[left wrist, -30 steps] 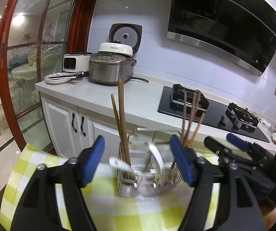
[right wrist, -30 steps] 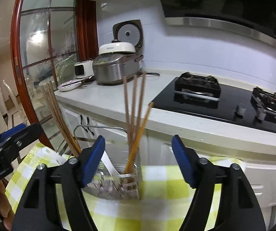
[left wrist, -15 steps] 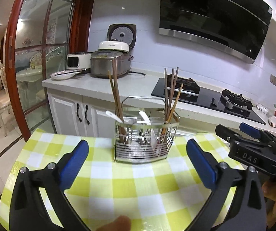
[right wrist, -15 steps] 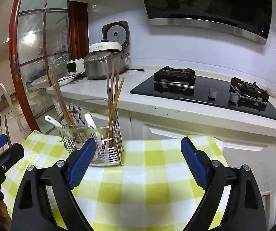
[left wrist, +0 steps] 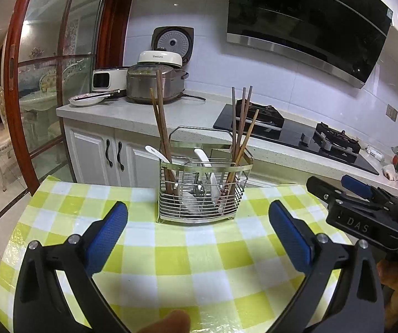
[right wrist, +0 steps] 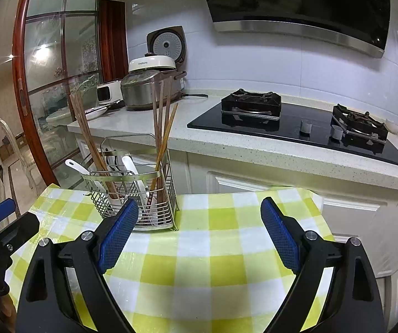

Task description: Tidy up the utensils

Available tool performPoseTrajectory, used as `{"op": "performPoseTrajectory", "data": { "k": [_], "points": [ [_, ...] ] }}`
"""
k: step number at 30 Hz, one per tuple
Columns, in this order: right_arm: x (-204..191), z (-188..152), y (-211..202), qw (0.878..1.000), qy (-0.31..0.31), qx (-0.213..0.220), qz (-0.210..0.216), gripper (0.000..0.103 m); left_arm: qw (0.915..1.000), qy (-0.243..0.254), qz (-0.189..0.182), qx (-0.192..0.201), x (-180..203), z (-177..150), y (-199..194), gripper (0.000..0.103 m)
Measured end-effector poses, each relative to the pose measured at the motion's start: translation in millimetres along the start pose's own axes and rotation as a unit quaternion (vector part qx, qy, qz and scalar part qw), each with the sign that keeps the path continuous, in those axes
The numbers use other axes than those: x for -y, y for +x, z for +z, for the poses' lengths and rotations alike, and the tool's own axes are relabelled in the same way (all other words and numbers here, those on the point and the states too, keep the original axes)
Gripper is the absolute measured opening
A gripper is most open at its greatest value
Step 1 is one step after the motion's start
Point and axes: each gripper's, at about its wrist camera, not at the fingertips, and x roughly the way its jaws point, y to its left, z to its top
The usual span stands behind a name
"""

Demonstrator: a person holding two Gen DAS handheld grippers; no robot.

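Observation:
A wire utensil basket (left wrist: pixel 202 194) (right wrist: pixel 139 194) stands on the yellow-checked tablecloth (left wrist: pixel 171 263) (right wrist: pixel 212 249) near the table's far edge. Brown chopsticks (left wrist: pixel 161 127) (right wrist: pixel 86 133) lean in its left section, more chopsticks (left wrist: pixel 241 122) (right wrist: pixel 162 122) in its right section, and white spoons (left wrist: pixel 154 151) (right wrist: pixel 74 165) lie between. My left gripper (left wrist: pixel 197 216) is open, short of the basket, nothing between its blue pads. My right gripper (right wrist: pixel 199 213) is open to the basket's right and nearer me, also empty. It appears at the right edge of the left wrist view (left wrist: pixel 357 194).
Behind the table runs a white counter (right wrist: pixel 226 144) with a rice cooker (left wrist: pixel 156 83), a plate (left wrist: pixel 86 100) and a black gas hob (right wrist: pixel 304 127). A red-framed glass door (left wrist: pixel 18 83) stands left. A fingertip (left wrist: pixel 168 322) shows at the bottom of the left wrist view.
Both grippers have drawn back from the basket, which looked large and close between the pads and now sits farther off. Both pairs of jaws have widened.

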Motion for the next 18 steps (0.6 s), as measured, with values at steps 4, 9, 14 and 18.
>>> {"op": "performPoseTrajectory", "data": {
  "k": [4, 9, 14, 18],
  "points": [
    [-0.3, -1.2, 0.4, 1.000, -0.001, -0.002, 0.001, 0.084, 1.0000, 0.000, 0.001, 0.002, 0.4, -0.2, 0.0, 0.098],
    [0.2, -0.8, 2.2, 1.000, -0.001, -0.002, 0.002, 0.084, 1.0000, -0.001, 0.002, -0.002, 0.0, -1.4, 0.8, 0.098],
    [0.0, -0.6, 2.1, 1.000, -0.002, -0.002, 0.002, 0.084, 1.0000, -0.002, 0.003, -0.002, -0.1, -1.4, -0.1, 0.098],
    [-0.6, -1.2, 1.9, 1.000, -0.003, -0.002, 0.002, 0.084, 1.0000, -0.002, 0.003, -0.001, -0.2, -1.8, 0.1, 0.098]
  ]
}}
